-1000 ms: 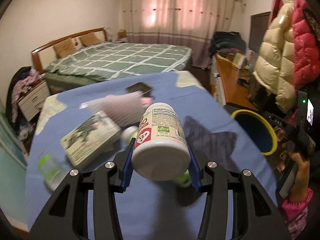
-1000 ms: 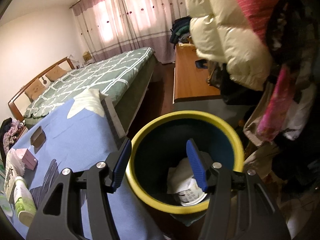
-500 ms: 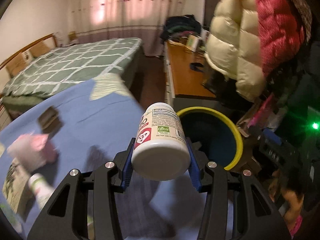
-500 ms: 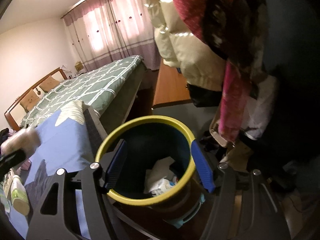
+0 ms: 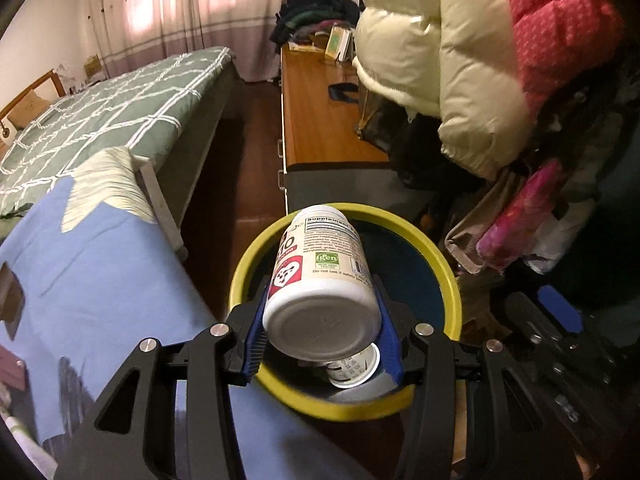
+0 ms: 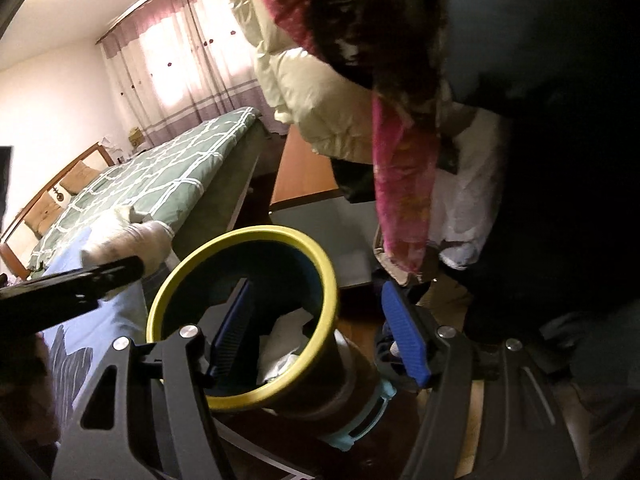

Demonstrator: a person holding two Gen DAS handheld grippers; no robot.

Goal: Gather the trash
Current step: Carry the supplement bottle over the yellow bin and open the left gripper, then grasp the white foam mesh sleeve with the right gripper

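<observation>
Left claw [image 5: 322, 326] gripping white supplement bottle [image 5: 320, 280] between blue pads, over yellow-rimmed bin [image 5: 448, 276]

Both handheld tools were matte black, with triangular cut-outs in their forked arms. The left gripper [image 5: 322, 332] and right gripper [image 6: 320, 330] each carried ribbed blue pads [image 6: 404, 334] and round silver screws [image 5: 423, 329].

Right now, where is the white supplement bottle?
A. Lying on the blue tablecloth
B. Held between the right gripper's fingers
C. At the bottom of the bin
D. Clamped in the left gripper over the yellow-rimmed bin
D: the left gripper has its blue pads pressed on both sides of the white supplement bottle, with the mouth of the yellow-rimmed bin right behind and below it.
</observation>
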